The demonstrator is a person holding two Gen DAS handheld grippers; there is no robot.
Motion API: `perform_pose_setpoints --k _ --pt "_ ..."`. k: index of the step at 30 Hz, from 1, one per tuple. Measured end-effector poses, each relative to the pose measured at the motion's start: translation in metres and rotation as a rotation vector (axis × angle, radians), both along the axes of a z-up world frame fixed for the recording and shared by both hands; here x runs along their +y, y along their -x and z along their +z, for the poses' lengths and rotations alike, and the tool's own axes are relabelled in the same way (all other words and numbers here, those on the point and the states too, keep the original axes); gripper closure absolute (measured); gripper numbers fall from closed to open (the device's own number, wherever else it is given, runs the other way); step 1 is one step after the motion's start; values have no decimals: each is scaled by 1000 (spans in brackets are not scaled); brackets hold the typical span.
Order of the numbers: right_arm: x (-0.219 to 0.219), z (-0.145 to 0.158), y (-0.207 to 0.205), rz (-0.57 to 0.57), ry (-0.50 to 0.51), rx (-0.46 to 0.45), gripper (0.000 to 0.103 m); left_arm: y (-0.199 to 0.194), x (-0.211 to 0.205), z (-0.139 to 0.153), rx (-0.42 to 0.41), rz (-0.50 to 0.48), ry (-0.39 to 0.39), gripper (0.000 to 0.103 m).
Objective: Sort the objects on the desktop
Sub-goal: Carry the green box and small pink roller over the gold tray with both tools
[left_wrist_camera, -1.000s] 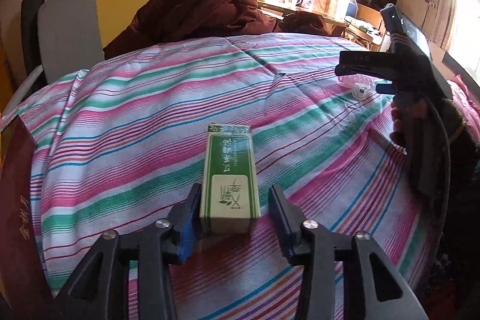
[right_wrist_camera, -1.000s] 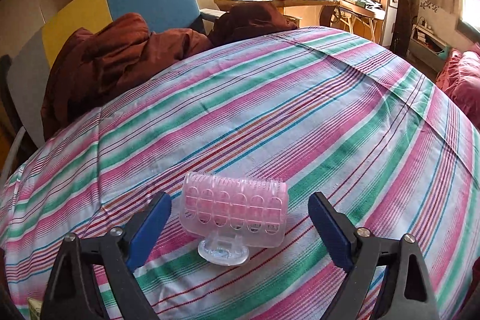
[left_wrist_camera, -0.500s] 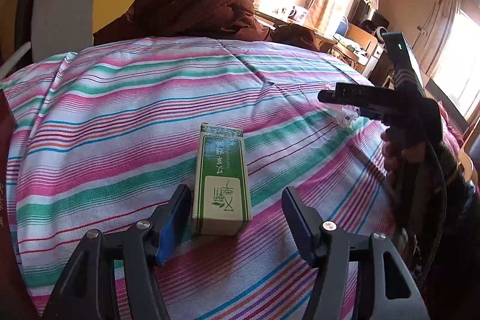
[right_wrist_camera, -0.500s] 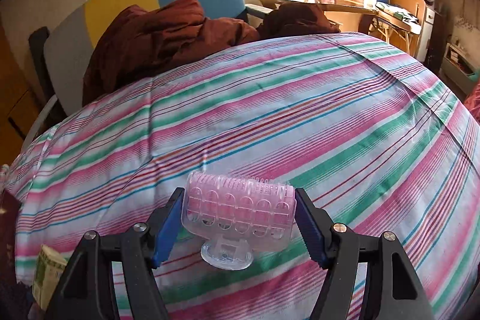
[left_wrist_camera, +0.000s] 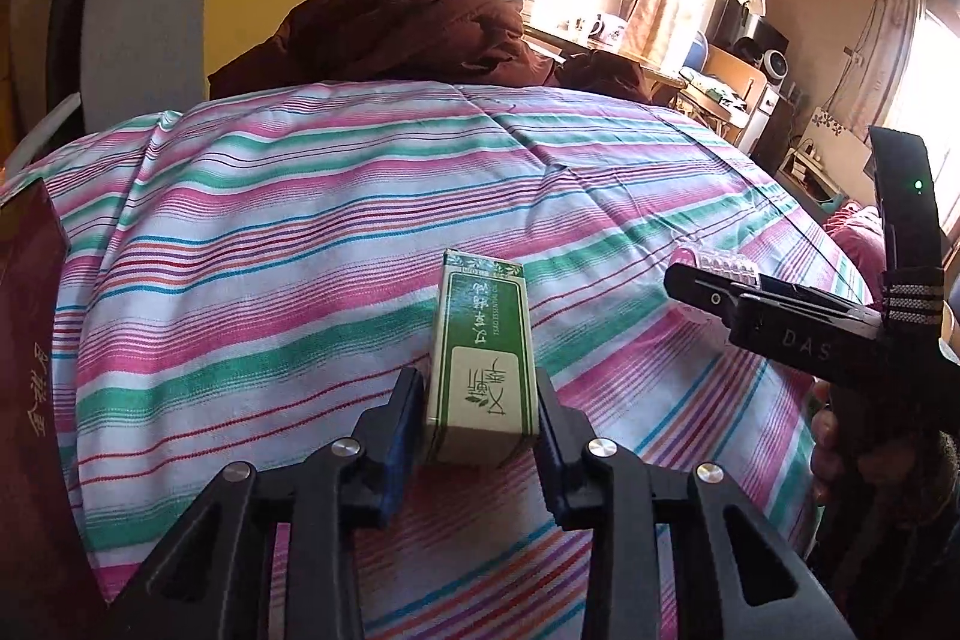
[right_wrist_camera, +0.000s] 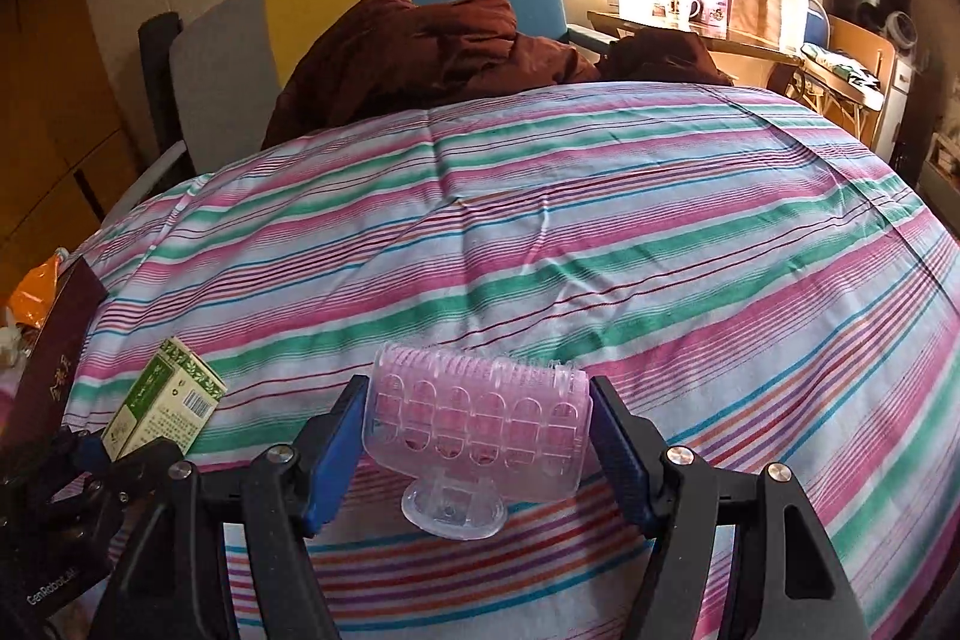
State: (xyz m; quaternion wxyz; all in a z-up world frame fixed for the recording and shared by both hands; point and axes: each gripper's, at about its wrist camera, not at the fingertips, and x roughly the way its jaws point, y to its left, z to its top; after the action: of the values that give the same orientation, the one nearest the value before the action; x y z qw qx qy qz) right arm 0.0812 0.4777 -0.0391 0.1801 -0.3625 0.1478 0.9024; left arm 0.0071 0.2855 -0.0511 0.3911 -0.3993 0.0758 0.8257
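Since a second ago both grippers have closed: left gripper (left_wrist_camera: 478, 424) pinches the green-and-white cardboard box (left_wrist_camera: 483, 370), right gripper (right_wrist_camera: 477, 439) clamps the pink clear-plastic hair roller (right_wrist_camera: 477, 424), over the striped bedsheet (right_wrist_camera: 600, 232).

Green-and-white box (left_wrist_camera: 483, 376), pink clear-cased roller (right_wrist_camera: 477, 427), pink-green-white striped sheet (right_wrist_camera: 600, 232)

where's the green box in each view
Left wrist: green box at lower centre, clamped between the left gripper pads.
Right wrist: same box at lower left, tilted, held by the left gripper beside the dark red book.
Shared landmark: the brown blanket heaped against the headboard.
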Motion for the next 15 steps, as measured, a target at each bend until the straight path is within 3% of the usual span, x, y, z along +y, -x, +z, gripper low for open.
perform_pose_setpoints --k 7,15 --pt "-30 -2 -1 69 10 5 32 -20 -30 21 35 10 -32 68" --pt "-85 22 12 214 -1 67 32 -30 -98 64 122 93 -107 68"
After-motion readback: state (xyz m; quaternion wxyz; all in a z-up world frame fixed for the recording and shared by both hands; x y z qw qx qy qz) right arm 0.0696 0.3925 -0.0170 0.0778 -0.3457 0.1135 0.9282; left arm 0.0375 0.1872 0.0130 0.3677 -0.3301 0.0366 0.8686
